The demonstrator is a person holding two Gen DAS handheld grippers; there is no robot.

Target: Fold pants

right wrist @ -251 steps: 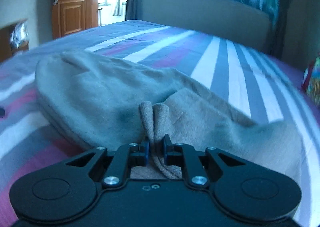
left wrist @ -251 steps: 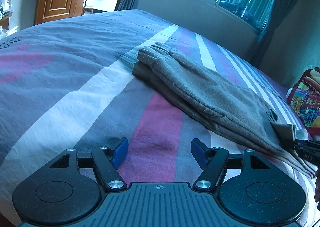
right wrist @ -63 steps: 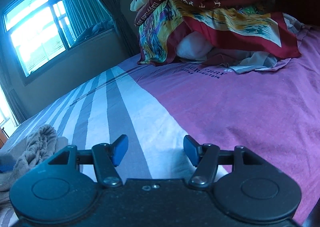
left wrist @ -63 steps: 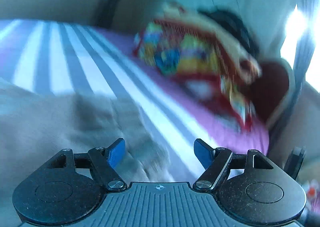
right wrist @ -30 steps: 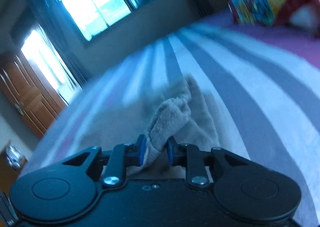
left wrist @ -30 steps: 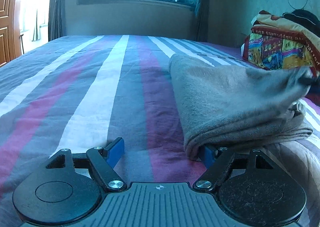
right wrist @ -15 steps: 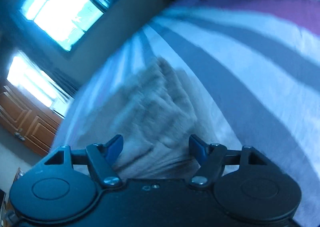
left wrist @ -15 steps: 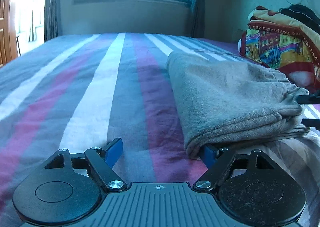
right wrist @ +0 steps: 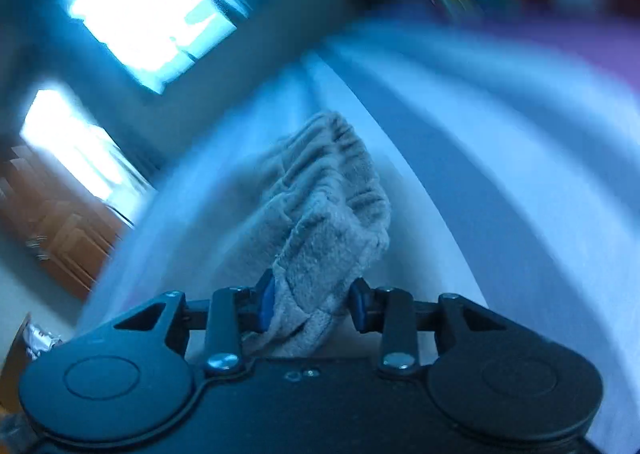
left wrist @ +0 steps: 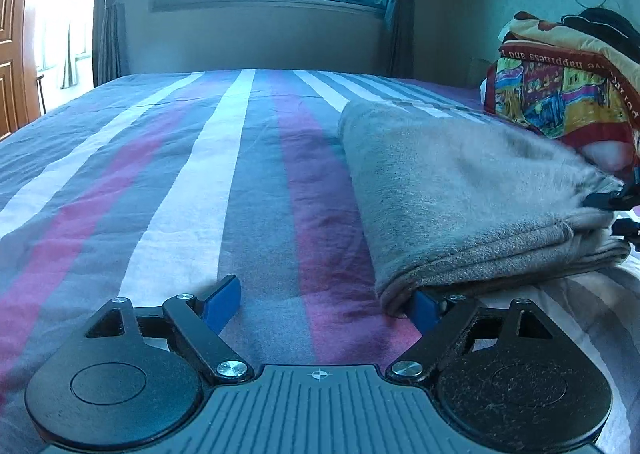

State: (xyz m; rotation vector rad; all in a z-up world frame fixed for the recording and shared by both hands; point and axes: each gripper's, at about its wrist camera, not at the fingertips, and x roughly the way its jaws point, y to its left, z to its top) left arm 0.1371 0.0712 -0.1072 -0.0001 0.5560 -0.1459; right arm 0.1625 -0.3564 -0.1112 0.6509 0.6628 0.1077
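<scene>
Pants [left wrist: 460, 189] sit between closing right tongs [right wrist: 312, 304], beside opening left tongs [left wrist: 324, 304].

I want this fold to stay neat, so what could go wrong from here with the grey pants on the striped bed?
1. The right gripper is closing on the bunched end of the grey fleece pants; a pull may drag the layers askew.
2. The open left gripper has one blue pad tucked under the folded edge; moving it might lift that corner off the striped bedsheet.
</scene>
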